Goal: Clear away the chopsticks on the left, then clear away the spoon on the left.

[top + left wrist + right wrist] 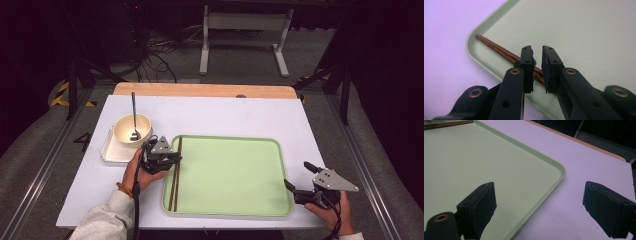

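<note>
A pair of brown chopsticks (pixel 175 175) lies along the left edge of the light green tray (pixel 230 175). My left gripper (pixel 176 159) hangs over their middle. In the left gripper view the chopsticks (pixel 496 48) run on the tray (pixel 574 30) under my left gripper (pixel 537 53), whose jaws stand a narrow gap apart with the pads clear of the sticks. My right gripper (pixel 296 173) rests at the tray's right front corner, jaws wide. In the right gripper view my right gripper (pixel 540 195) straddles the tray's rim (pixel 554 166) with nothing between its pads.
A cream bowl (pixel 132 129) with a dark spoon (pixel 134 112) standing in it sits on a small white tray (pixel 111 150) left of the green tray. The white table top (pixel 225 115) ends at a wooden strip (pixel 205 90) at the back.
</note>
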Motion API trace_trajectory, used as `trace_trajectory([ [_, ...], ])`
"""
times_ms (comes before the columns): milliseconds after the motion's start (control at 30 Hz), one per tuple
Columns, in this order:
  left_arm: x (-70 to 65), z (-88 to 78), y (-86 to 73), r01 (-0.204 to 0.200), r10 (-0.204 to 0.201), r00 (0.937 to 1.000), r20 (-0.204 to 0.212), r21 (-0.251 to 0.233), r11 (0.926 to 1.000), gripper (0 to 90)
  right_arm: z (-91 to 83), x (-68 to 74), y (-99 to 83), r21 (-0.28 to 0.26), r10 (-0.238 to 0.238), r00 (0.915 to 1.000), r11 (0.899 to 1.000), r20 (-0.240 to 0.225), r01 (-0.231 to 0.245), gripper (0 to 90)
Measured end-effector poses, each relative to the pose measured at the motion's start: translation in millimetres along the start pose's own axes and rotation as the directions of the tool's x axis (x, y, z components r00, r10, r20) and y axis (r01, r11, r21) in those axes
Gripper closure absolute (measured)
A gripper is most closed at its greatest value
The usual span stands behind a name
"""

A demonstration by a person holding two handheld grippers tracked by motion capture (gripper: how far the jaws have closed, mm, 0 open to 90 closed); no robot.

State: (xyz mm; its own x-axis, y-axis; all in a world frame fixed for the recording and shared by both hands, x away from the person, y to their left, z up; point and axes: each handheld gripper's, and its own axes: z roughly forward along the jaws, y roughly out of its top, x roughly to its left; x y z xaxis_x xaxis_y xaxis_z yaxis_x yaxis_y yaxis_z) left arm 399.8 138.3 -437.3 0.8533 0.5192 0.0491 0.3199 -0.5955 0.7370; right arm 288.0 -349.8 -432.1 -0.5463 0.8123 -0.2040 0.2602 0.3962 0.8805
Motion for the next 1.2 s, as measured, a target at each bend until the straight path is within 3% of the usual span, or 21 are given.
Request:
trace_trajectory([
  [67, -1.3, -8.7, 0.8, -0.018, 0.018, 0.9993, -0.032, -0.005, 0.9998, 79.4, 0.2, 0.3, 0.2, 0.0, -0.004, 1.0, 1.0, -0.001, 0.004, 11.8],
  [367, 2.7, -44.8, -2.0, -0.027, 0.021, 0.9958, -0.089, -0.071, 0.9971, 73.2, -0.4, 0.8, 0.7, -0.003, -0.006, 1.0, 1.0, 0.001, 0.006, 11.8],
  [467, 5.3, -52.0, -4.9, -0.019, 0.012, 0.995, -0.099, -0.073, 0.9972, 68.6, -0.2, 0.7, 0.9, -0.003, -0.007, 1.0, 1.0, 0.001, 0.007, 11.8],
  [533, 7.1, -57.5, -8.3, -0.03, 0.022, 0.9904, -0.136, -0.06, 0.9977, 64.7, 0.2, 0.7, 1.0, -0.002, -0.008, 1.0, 1.0, 0.002, 0.008, 11.8],
  [633, 11.4, -67.7, -14.7, -0.005, -0.007, 0.9887, -0.15, -0.085, 0.9963, 59.1, 2.3, 1.0, 1.3, 0.0, -0.006, 1.0, 1.0, 0.003, 0.006, 11.9],
  [800, 20.4, -86.4, -23.0, 0.045, -0.068, 0.9743, -0.215, -0.111, 0.9929, 46.2, 1.7, 2.5, 0.9, 0.001, -0.014, 0.9999, 1.0, 0.002, 0.014, 11.9],
  [900, 26.0, -93.1, -26.6, 0.07, -0.096, 0.9693, -0.227, -0.12, 0.9903, 40.7, 1.0, 1.4, -0.5, 0.004, -0.003, 1.0, 1.0, 0.006, 0.003, 11.9],
  [933, 29.3, -95.6, -28.6, 0.084, -0.113, 0.9645, -0.239, -0.128, 0.9883, 39.6, 1.0, 1.0, -0.9, 0.005, -0.004, 1.0, 1.0, 0.006, 0.004, 11.9],
  [1033, 37.8, -98.9, -32.3, 0.125, -0.156, 0.9609, -0.229, -0.143, 0.9818, 35.8, 1.7, 0.8, -1.1, 0.006, -0.007, 1.0, 1.0, 0.003, 0.006, 11.9],
  [1133, 44.5, -100.9, -32.7, 0.133, -0.162, 0.9592, -0.232, -0.138, 0.9815, 32.9, 1.9, 2.0, -0.4, 0.002, -0.008, 1.0, 1.0, 0.0, 0.008, 11.9],
  [1200, 50.7, -103.4, -31.6, 0.146, -0.176, 0.9532, -0.246, -0.135, 0.9801, 31.8, 2.6, 2.9, -0.9, 0.008, -0.009, 1.0, 1.0, -0.004, 0.009, 11.9],
])
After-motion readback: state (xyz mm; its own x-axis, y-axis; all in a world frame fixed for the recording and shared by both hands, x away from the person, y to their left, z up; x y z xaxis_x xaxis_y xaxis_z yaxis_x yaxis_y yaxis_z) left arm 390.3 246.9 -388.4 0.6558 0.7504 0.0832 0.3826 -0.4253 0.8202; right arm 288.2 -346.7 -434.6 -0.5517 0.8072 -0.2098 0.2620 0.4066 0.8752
